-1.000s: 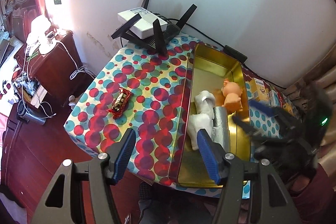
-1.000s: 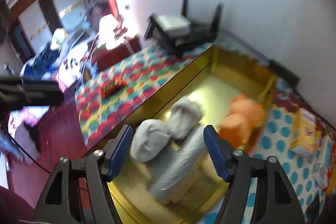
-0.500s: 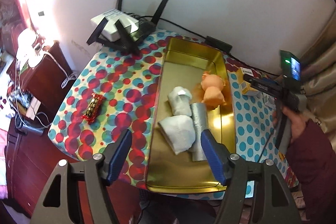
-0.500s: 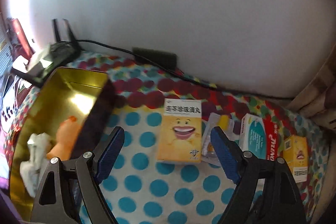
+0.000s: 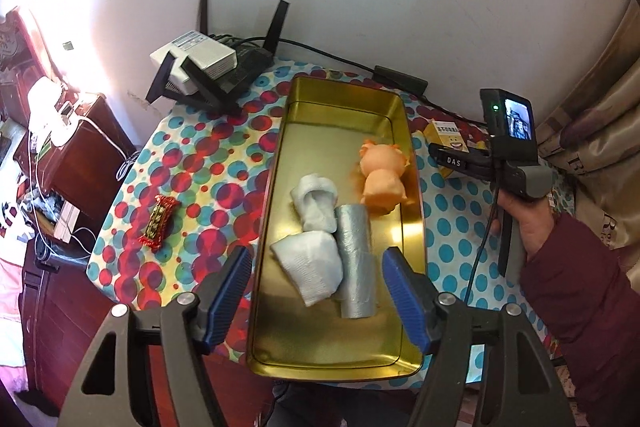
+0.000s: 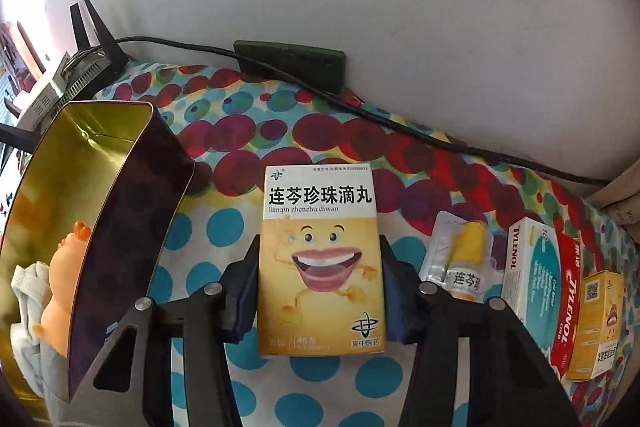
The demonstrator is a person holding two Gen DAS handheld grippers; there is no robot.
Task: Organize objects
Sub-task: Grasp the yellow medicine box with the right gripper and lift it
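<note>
Item: yellow medicine box (image 6: 320, 259), face up on the dotted tablecloth (image 6: 224, 227), just right of the gold tin (image 6: 120, 227). I read the step in hand as the pick of this box: my right gripper (image 6: 320, 291) has its blue pads flanking the box's two long sides, close against them or touching; whether they have bitten yet I cannot tell. Left gripper (image 5: 320, 291): fingers apart, holding nothing, hovering above the near end of the tin. Tin contents: orange pig toy (image 5: 382, 179), two white rolled socks (image 5: 316, 203), a silver roll (image 5: 354, 259), grouped mid-tin; the far end and the near end of the floor show bare. Next move, in my judgement: firm the squeeze on the box, lift straight, carry left over the tin's dark side wall, which stands tall beside the box and must be cleared before any sideways travel. Neighbours on the right: a small sachet (image 6: 460, 259), a Tylenol box (image 6: 536, 287), a further yellow carton (image 6: 596, 323), near but apart from my right finger. Behind: a black cable (image 6: 360, 107) along the wall, and a router (image 5: 208, 63). Unclaimed: a red-wrapped candy (image 5: 159, 223) left of the tin, near the table's edge.
</note>
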